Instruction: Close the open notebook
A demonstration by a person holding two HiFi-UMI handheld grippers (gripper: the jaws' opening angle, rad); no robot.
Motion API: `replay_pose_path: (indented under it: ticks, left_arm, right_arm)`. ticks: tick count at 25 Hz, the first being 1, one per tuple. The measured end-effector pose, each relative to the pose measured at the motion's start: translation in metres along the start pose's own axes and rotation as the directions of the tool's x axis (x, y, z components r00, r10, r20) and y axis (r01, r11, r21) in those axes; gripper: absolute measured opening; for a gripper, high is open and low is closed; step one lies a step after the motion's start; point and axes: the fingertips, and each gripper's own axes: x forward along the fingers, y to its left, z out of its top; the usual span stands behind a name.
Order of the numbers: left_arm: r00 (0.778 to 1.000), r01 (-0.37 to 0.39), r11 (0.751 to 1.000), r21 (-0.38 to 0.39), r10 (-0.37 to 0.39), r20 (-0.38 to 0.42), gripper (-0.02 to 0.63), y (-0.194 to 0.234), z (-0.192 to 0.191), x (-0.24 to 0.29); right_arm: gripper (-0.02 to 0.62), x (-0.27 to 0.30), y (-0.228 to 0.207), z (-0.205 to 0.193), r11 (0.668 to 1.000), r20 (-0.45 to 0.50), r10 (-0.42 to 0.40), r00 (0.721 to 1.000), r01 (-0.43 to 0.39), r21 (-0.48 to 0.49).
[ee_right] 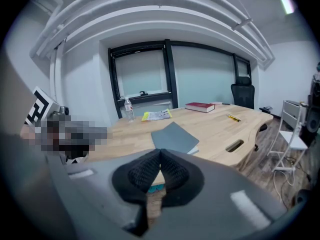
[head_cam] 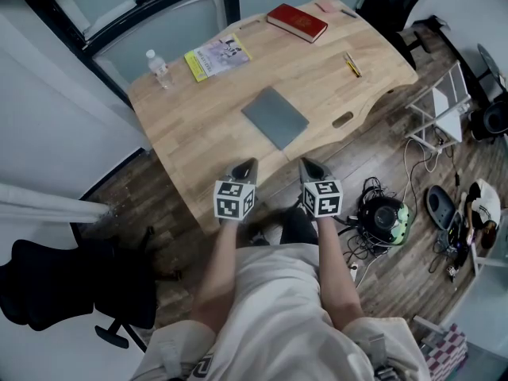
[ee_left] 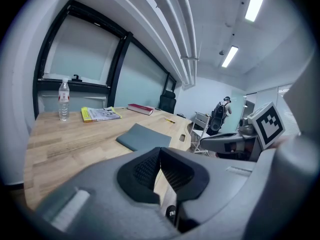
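A grey notebook (head_cam: pixel 275 117) lies flat with its cover down in the middle of the wooden table (head_cam: pixel 198 141). It also shows in the left gripper view as the notebook (ee_left: pixel 144 136) and in the right gripper view as the notebook (ee_right: pixel 175 138). My left gripper (head_cam: pixel 244 167) hangs at the table's near edge, short of the notebook, jaws shut and empty (ee_left: pixel 159 150). Beside it, my right gripper (head_cam: pixel 311 166) is also shut with nothing held (ee_right: pixel 160 152). Neither touches the notebook.
A red book (head_cam: pixel 297 22), a yellow magazine (head_cam: pixel 217 56), a water bottle (head_cam: pixel 159 68) and a yellow pen (head_cam: pixel 352 64) lie on the far half of the table. A black chair (head_cam: pixel 48 292) stands at the left. Cables and a helmet-like object (head_cam: pixel 385 213) clutter the floor at the right.
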Motion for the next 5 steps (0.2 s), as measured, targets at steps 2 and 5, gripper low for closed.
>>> replay_pose_path:
  ticks: [2,5]
  left_arm:
    - [1.000,0.000,1.000,0.000,0.000,0.000,0.009,-0.0014,-0.0005,-0.0004]
    - [1.000,0.002,1.000,0.000,-0.002,0.000,0.009,-0.0019,-0.0009,-0.0001]
  right_arm:
    - [0.002,-0.0005,0.0001,-0.0001,1.000,0.001,0.000,1.000,0.000,-0.001]
    - [0.002,-0.0011,-0.0003,-0.0003,1.000,0.002,0.001,1.000,-0.001,-0.001]
